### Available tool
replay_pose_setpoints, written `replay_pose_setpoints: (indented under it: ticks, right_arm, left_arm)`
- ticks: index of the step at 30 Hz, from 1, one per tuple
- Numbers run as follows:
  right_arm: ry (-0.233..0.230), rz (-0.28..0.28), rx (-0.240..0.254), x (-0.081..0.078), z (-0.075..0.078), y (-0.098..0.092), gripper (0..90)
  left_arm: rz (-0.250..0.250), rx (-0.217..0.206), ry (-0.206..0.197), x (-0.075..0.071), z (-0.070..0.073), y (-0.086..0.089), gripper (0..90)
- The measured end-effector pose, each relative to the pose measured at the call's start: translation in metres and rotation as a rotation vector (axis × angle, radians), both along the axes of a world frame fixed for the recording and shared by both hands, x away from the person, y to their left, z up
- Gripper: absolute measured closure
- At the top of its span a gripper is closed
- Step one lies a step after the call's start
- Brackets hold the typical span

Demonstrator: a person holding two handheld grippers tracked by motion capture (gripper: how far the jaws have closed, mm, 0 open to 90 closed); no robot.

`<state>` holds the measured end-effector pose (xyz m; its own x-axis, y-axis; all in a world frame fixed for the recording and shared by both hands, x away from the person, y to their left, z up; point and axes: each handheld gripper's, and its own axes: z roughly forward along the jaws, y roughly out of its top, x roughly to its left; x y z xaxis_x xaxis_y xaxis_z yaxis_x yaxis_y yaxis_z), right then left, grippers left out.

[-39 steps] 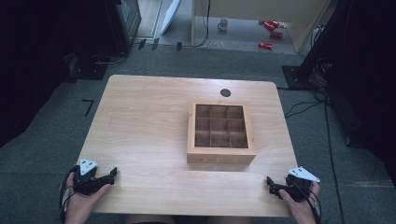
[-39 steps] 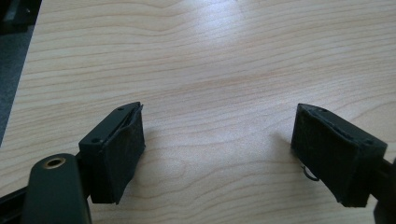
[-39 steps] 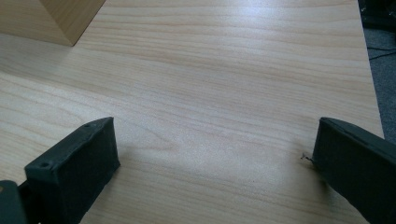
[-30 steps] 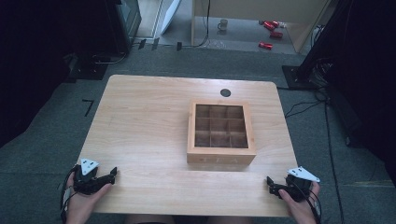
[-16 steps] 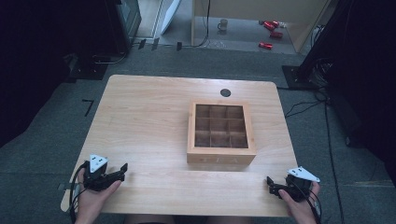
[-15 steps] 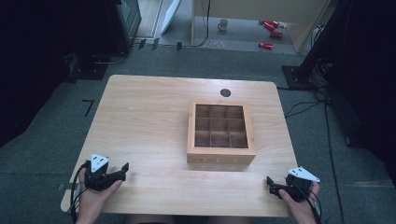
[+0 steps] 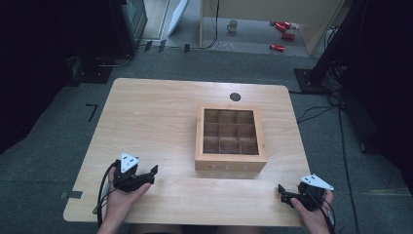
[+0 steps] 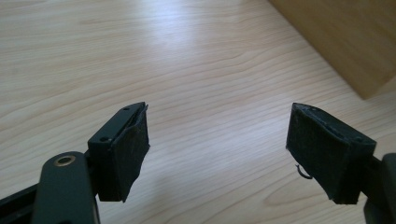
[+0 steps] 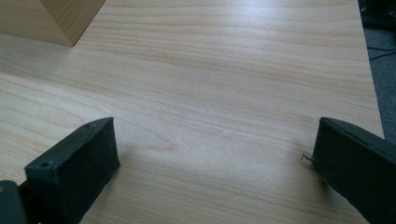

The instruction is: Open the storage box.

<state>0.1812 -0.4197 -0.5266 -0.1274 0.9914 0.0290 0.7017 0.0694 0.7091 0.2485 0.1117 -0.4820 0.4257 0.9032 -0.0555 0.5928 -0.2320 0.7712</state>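
A wooden box (image 7: 230, 164) with nine square compartments stands right of the middle of the light wooden table (image 7: 160, 112); its compartments look bare. My left gripper (image 7: 152, 174) lies low over the table's front left, its jaws open and aimed toward the box. In the left gripper view the left gripper (image 8: 217, 135) holds nothing, and the box's side (image 8: 345, 42) shows at the upper right. Open too, my right gripper (image 7: 283, 193) sits at the front right corner, pointing left. The right gripper view has the right gripper (image 9: 215, 140) over bare wood, with a box corner (image 9: 56, 18) at the upper left.
A black round grommet (image 7: 235, 96) sits in the tabletop behind the box. On the floor beyond the table are a mug (image 7: 233, 24) and red items (image 7: 282, 29). Cables (image 7: 316, 112) run along the floor on the right.
My left gripper has moved right and forward onto the table, toward the box. The right gripper has stayed put.
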Motion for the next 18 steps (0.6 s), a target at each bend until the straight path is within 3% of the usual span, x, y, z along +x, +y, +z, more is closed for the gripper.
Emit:
replay_pose_setpoints:
  ticks: [10,15,18]
  right_arm:
    - [0.020,0.014,0.001,-0.001,0.002,0.001,0.7]
    - [-0.003,0.039,0.077,0.000,0.009,0.009,1.0]
    - [-0.032,0.041,0.096,0.001,0.017,0.018,5.8]
  left_arm:
    - [-0.088,-0.024,0.006,0.003,-0.001,-0.045,22.8]
    - [-0.127,-0.034,0.015,0.002,-0.002,-0.058,23.8]
    - [-0.155,-0.041,0.018,0.001,-0.002,-0.066,24.8]
